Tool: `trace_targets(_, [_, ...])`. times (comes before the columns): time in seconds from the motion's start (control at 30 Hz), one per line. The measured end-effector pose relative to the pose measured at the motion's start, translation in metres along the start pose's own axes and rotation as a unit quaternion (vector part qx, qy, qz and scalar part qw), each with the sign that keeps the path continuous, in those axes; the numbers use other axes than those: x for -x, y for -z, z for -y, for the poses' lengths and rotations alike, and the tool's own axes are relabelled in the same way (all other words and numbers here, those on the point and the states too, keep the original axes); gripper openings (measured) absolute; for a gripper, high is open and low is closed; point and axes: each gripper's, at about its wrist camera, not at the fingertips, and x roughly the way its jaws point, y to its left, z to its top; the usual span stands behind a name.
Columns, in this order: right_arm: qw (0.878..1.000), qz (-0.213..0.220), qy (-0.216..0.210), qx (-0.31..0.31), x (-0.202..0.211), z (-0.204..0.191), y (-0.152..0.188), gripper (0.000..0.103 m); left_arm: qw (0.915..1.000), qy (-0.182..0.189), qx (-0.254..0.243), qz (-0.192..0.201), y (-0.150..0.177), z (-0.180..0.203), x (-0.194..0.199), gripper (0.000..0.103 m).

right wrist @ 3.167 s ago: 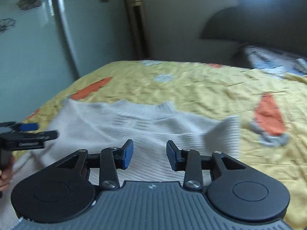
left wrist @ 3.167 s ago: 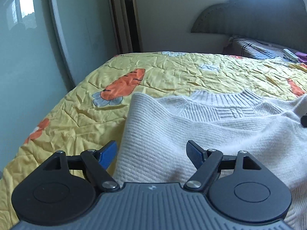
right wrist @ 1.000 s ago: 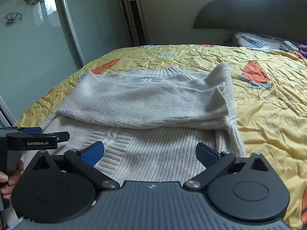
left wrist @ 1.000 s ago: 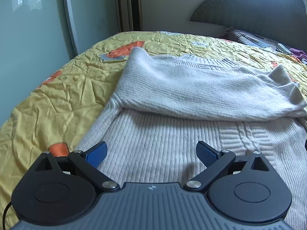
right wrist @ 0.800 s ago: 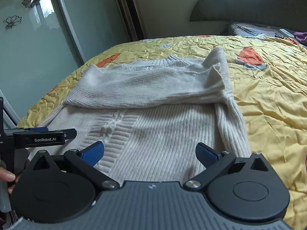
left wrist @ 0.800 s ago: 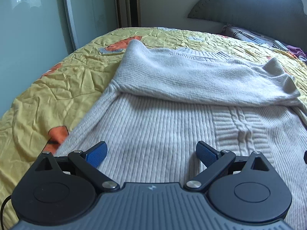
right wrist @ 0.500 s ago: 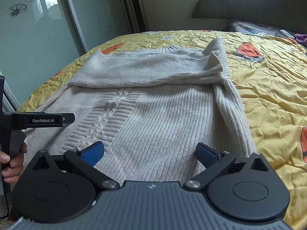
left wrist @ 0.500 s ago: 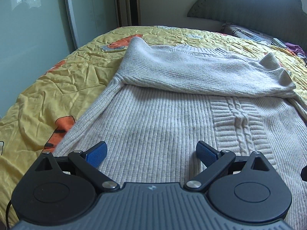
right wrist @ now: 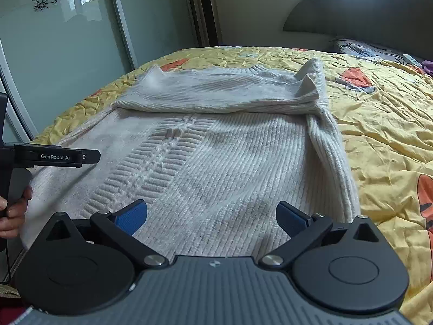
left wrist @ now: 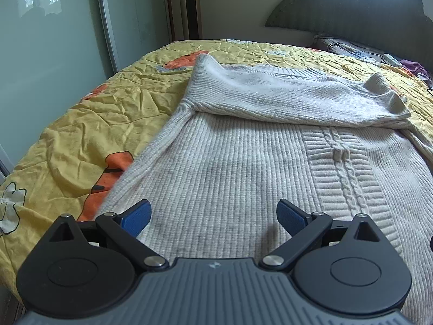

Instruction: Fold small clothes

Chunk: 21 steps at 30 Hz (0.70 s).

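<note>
Bare yellow bedspread (right wrist: pixel 384 124) open right of sweater (right wrist: pixel 216 168), glass door (left wrist: pixel 54 40) close left

One cream knit sweater (left wrist: pixel 243 168) lay on one yellow bedspread (left wrist: pixel 89 124). Two sleeves were folded across its upper part, one cuff (right wrist: pixel 311 81) standing up at the right. One cable-knit panel (right wrist: pixel 157 159) ran down the front. Two grippers were in view: the left gripper (left wrist: pixel 213 215) and the right gripper (right wrist: pixel 211 215), each with two blue pads set wide apart. One hand (right wrist: pixel 13 211) showed at the left edge. One dark headboard (left wrist: pixel 351 8), one tall tower unit (right wrist: pixel 205 10).
</note>
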Motion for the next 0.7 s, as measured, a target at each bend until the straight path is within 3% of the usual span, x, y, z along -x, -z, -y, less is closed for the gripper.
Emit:
trace_targets(0.43, [1.0,0.0,-0.016,0.021,0.006,-0.013,0.002,0.102,1.0,0.002,-0.006,0.002,0.013,-0.017,0.013,0.1])
trace_targets(0.7, [1.0,0.011,-0.014,0.007,0.023,0.004,0.005,0.102,0.9979,0.063,-0.013,-0.002,0.027,-0.06,0.04,0.1])
